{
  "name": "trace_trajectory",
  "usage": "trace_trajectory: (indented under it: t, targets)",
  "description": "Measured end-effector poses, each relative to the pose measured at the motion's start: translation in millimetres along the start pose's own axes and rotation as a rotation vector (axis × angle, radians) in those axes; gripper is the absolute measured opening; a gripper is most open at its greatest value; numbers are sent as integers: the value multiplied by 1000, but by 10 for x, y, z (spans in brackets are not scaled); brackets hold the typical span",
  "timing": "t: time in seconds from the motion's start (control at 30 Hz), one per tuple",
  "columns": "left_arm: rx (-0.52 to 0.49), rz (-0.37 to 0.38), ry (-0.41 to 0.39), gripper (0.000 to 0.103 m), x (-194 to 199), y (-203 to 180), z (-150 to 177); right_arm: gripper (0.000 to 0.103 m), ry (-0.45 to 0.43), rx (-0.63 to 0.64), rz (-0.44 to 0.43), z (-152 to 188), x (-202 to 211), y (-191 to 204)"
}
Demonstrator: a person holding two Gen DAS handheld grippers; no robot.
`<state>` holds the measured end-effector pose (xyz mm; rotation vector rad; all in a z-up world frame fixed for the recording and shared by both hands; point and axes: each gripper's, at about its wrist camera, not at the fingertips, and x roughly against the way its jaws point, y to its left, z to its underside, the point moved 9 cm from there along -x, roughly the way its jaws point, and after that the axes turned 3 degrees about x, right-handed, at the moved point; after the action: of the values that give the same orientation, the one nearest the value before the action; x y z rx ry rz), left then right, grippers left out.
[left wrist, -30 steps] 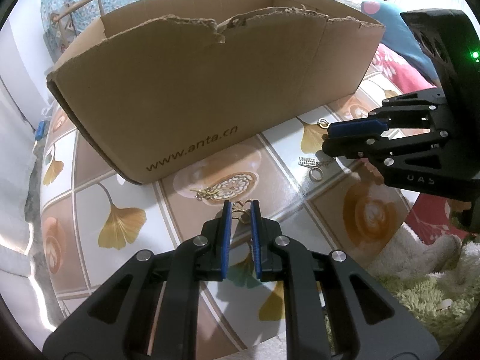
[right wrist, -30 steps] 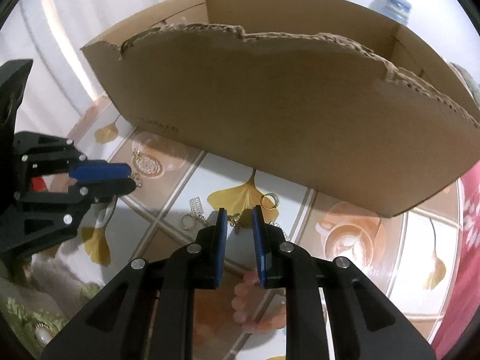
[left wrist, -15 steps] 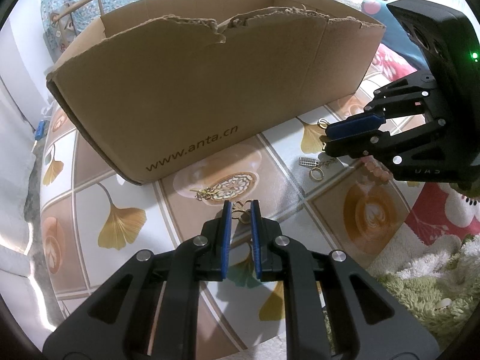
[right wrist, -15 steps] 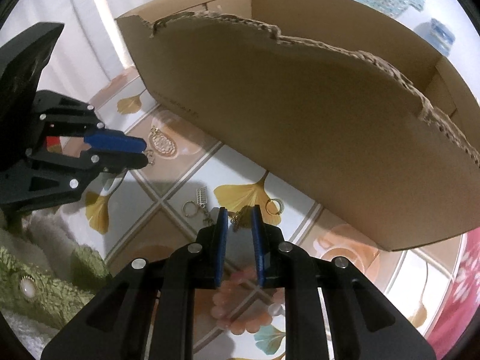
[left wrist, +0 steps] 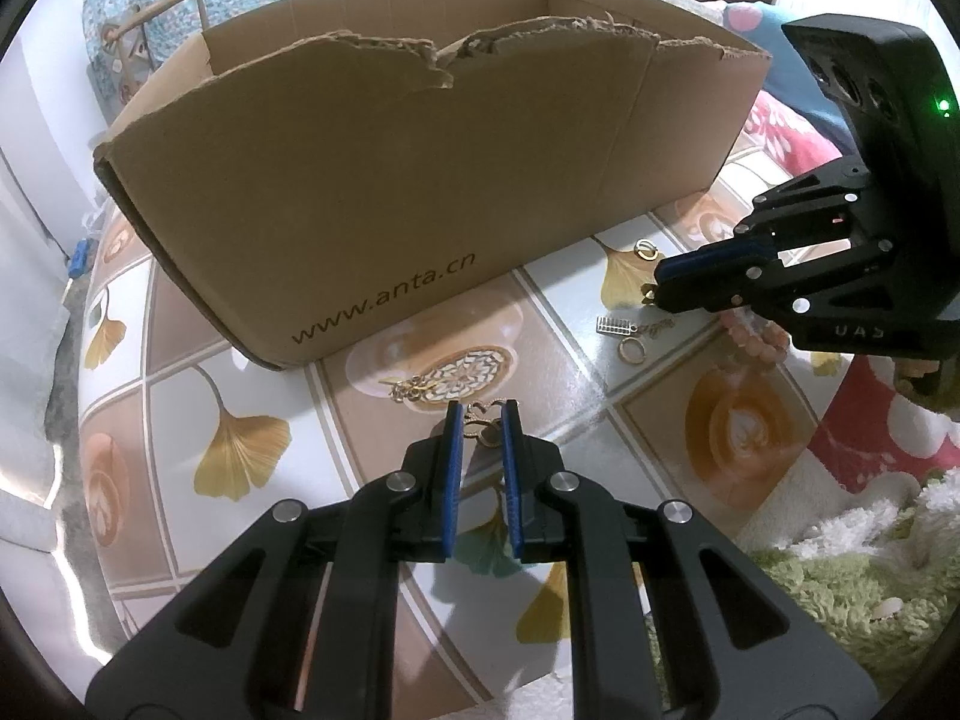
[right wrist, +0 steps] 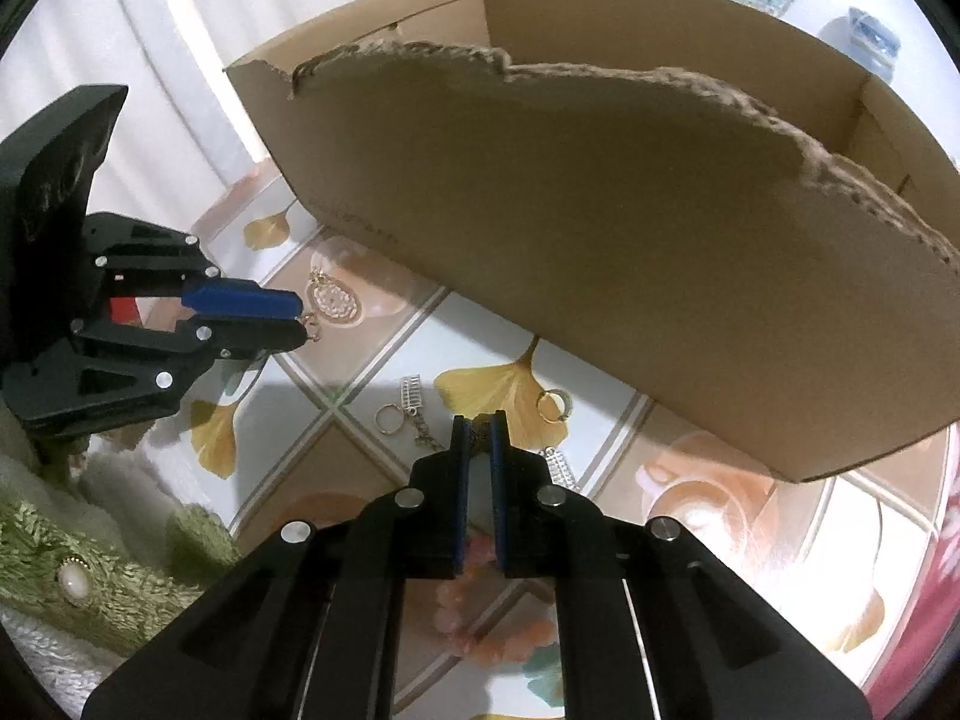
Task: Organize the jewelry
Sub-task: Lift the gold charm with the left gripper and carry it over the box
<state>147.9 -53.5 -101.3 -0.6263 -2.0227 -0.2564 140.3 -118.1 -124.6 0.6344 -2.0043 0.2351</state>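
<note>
Left wrist view: torn brown cardboard box (left wrist: 390, 198) hides its own inside. Right gripper (left wrist: 657, 288) has just been closing and now nips a small gold piece, mostly hidden. Left gripper (left wrist: 483, 414) stands narrow around a gold chain charm (left wrist: 485, 420); contact unclear.

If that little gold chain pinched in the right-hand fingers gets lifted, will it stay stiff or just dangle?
Probably dangle: the gold chain is made of fine links lying crooked on the table. It looks light. Being so thin, it might slip from the right gripper.
</note>
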Motion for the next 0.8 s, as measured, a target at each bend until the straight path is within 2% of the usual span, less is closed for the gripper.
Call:
trace_trajectory:
  t: [0.3, 0.57, 0.7, 0.8]
  targets:
    - [-8, -13, -31, 12, 160, 38, -28, 7, -57, -10, 30, -52, 261, -26]
    - [-30, -28, -120, 12, 550, -14, -126, 7, -165, -3, 49, -152, 731, 37]
    - [-43, 5, -210, 12, 908, -48, -334, 7, -247, 14, 36, -354, 1076, 85]
    - [-91, 12, -306, 12, 1200, -125, -656, 7, -331, 36, 13, -627, 1370, 62]
